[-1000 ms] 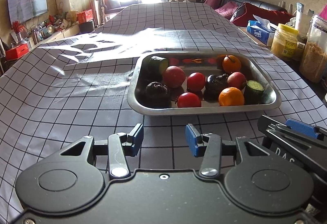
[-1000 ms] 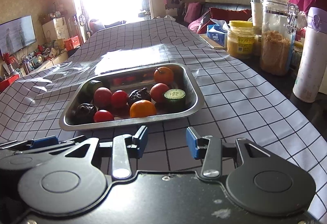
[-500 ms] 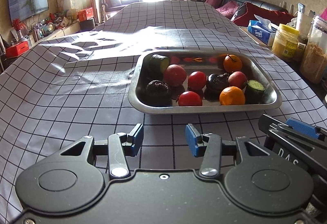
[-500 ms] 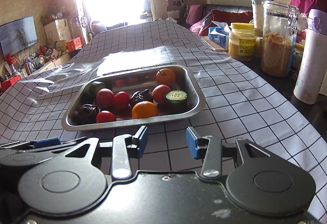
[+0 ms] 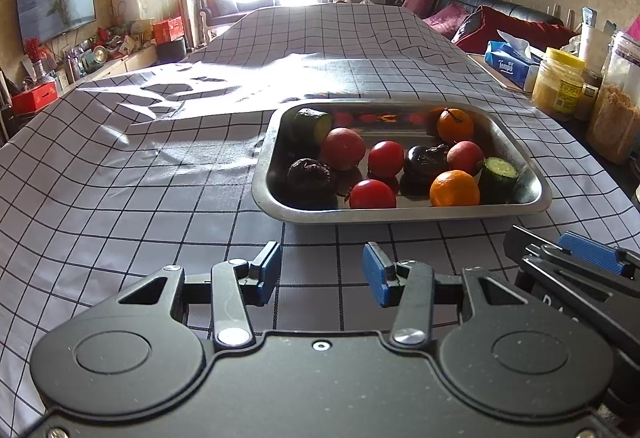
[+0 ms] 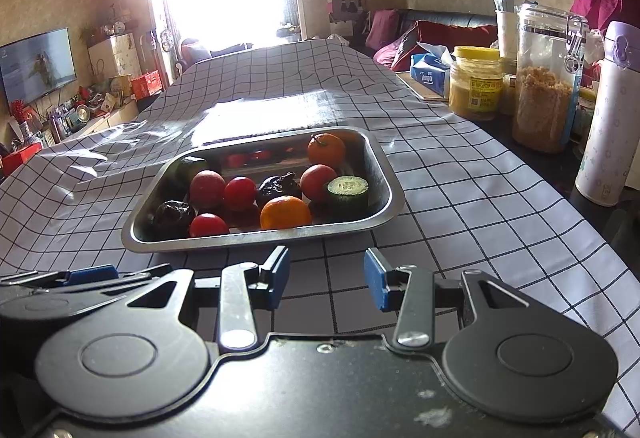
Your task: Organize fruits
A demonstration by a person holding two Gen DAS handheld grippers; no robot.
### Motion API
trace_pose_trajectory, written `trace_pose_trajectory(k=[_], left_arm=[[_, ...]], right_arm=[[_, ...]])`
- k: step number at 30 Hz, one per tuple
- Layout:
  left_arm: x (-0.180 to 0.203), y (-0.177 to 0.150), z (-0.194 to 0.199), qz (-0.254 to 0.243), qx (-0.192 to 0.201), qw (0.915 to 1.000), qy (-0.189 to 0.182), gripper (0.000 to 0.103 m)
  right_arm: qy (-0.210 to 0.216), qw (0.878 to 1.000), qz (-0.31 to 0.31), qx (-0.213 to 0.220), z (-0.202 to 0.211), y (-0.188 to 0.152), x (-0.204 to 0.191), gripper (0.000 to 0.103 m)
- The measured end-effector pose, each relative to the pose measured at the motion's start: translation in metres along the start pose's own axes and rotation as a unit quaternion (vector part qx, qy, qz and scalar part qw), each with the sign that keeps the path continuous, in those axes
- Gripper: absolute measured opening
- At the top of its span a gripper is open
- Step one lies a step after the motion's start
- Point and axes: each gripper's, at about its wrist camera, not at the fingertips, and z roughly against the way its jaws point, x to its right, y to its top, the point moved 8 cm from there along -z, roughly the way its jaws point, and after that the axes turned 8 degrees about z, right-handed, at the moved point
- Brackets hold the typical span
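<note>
Both grippers hover low over the checked cloth (image 5: 120, 174) on the near side of the tray (image 5: 400, 216), side by side and well short of its rim. The left gripper (image 5: 322, 270) has its blue pads spread wide with only cloth between them; the right gripper (image 6: 326, 276) is spread just as wide and holds nothing. In the left view the right gripper's blue pad pokes in at the lower right edge. All the fruit lies inside the metal tray. Along the near wall sit a dark wrinkled fruit (image 5: 310, 174), a tomato (image 5: 372, 194), an orange (image 5: 454, 188) and a cucumber piece (image 5: 498, 174) with its cut face up. Behind them are a pale red fruit (image 5: 343, 148), a second tomato (image 5: 386, 158), another dark fruit (image 5: 424, 160) and a further reddish one (image 5: 464, 157). At the far wall lie a second cucumber piece (image 5: 312, 124) at the left corner and a second orange (image 5: 455, 125) towards the right. The pieces lie mixed, several touching. Past the cloth's right edge stand a tissue pack (image 6: 430, 74), a yellow-lidded jar (image 6: 476, 84), a tall clip-top jar (image 6: 546, 94) and a pale flask (image 6: 610, 118).
</note>
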Motion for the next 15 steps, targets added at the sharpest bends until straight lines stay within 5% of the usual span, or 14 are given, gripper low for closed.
trace_pose_trajectory(k=[15], left_arm=[[0.0013,0.0009,0.0008,-0.003,0.005,1.0000,-0.001,0.054]], right_arm=[[0.001,1.000,0.007,0.001,-0.0001,-0.0005,-0.0011,0.045]])
